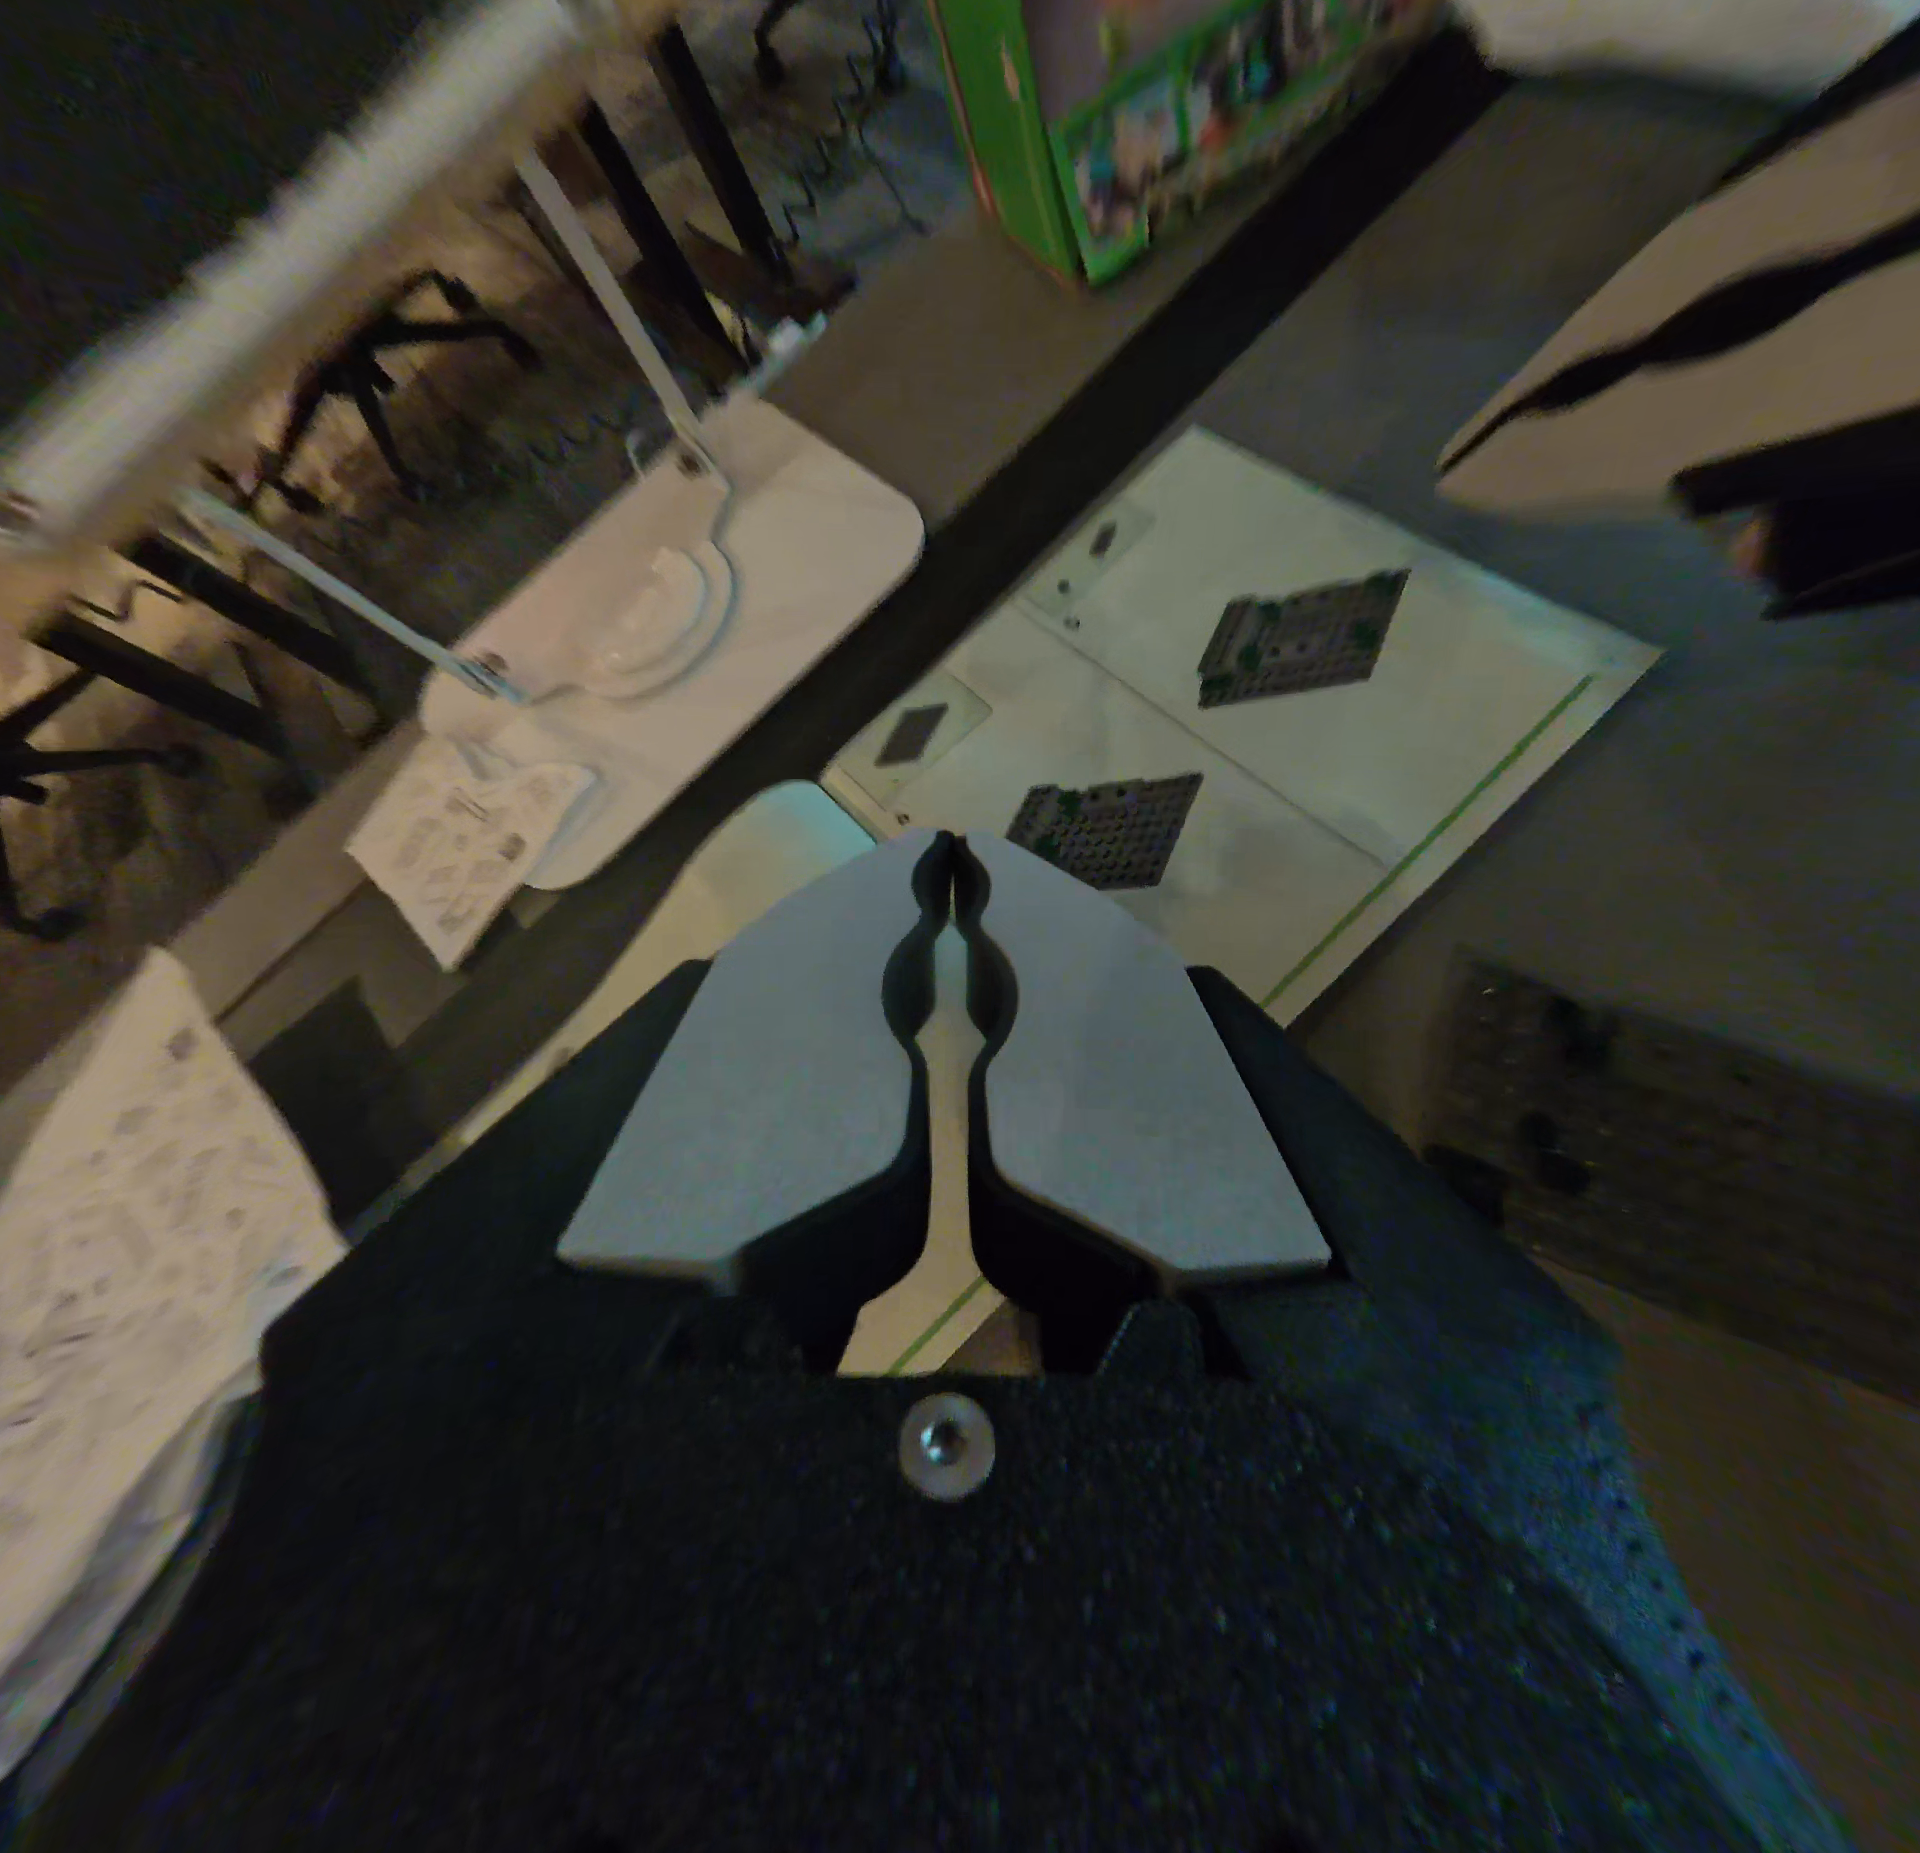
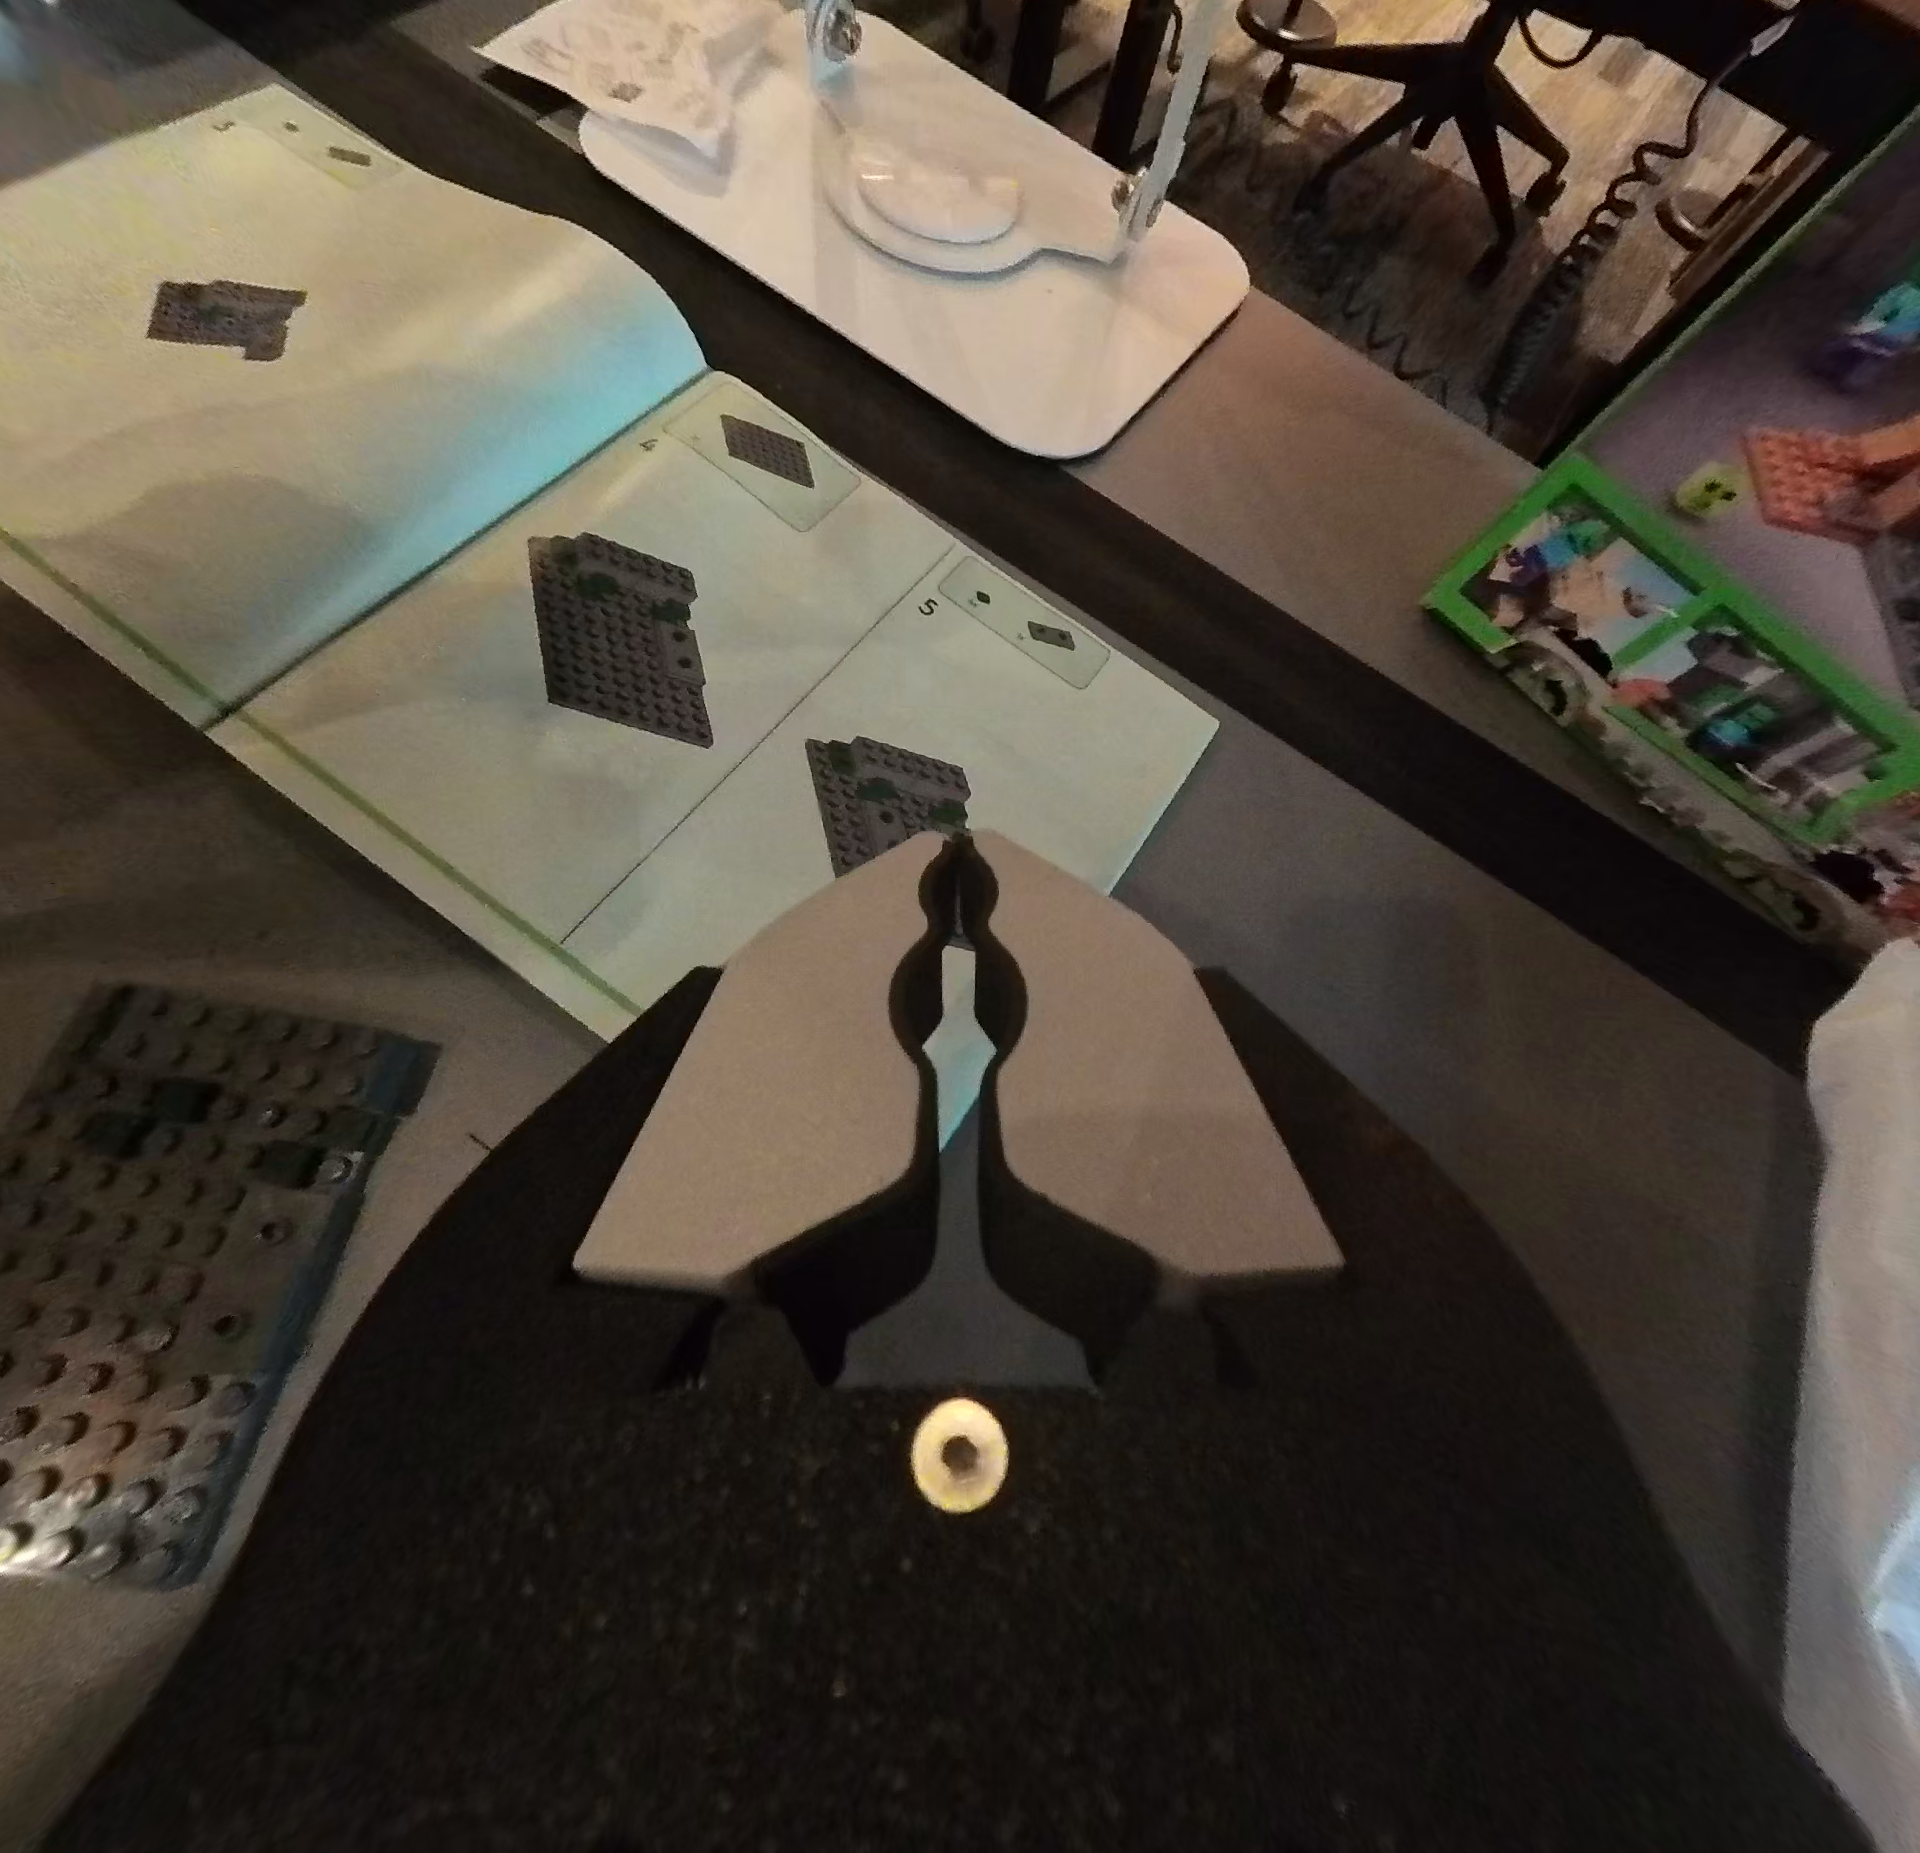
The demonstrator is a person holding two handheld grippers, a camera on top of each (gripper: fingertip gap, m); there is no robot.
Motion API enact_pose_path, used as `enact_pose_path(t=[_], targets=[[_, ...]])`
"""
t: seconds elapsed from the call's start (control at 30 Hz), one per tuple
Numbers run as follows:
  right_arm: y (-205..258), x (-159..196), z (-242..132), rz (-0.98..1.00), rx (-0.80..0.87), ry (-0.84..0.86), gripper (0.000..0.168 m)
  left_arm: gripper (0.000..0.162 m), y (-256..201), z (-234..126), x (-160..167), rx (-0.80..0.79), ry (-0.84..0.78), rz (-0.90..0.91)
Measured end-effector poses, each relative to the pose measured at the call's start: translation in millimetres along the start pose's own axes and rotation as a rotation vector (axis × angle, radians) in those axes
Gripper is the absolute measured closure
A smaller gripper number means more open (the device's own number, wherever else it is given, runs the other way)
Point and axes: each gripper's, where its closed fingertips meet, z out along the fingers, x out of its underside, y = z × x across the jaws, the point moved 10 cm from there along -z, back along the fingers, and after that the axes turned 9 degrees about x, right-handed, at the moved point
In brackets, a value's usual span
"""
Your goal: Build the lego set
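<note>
A dark grey studded baseplate (image 2: 177, 1284) with a few small dark pieces on it lies flat on the grey table, left of my right gripper (image 2: 958, 845). It also shows at the right of the left wrist view (image 1: 1662, 1128). The open instruction booklet (image 2: 623, 660) lies ahead of both grippers and shows in the left wrist view too (image 1: 1299, 743). My left gripper (image 1: 954, 856) hovers over the booklet's near corner, its jaws closed together with nothing seen between them. My right gripper is also closed, over the booklet's page edge, and I see nothing held in it.
A green set box (image 2: 1714, 681) (image 1: 1195, 110) lies at the table's far side. A white lamp base (image 2: 935, 276) (image 1: 675, 577) stands behind the booklet, with a printed sheet (image 2: 644, 47) beside it. A white bag (image 2: 1870, 1336) lies at right. Chair legs stand on the floor beyond the table. There is about 15 centimetres between the tips of the two grippers. My right gripper's tips are some 15 centimetres from the dark grey studded baseplate (image 2: 177, 1284).
</note>
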Motion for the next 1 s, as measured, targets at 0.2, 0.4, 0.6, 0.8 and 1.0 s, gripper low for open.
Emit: enact_pose_path(t=[0.2,0.4,0.6,0.8,1.0], targets=[[-1,0,0,0.012,-0.013,-0.009,0.168,0.162,-7,-40,-5,0.005,-0.047,0.022],[2,2,2,-0.008,-0.033,0.016,0.148,0.162,-27,-53,34,-0.033,-0.064,-0.017],[10,11,12,-0.052,-0.030,0.049,0.152,0.162,-20,-26,84,-0.061,0.011,-0.091],[13,23,24,-0.098,-0.036,0.075,0.165,0.162,-24,-13,95,-0.025,0.030,-0.093],[11,27,26,-0.091,-0.040,0.088,0.168,0.162,-28,-10,96,0.010,0.024,-0.095]])
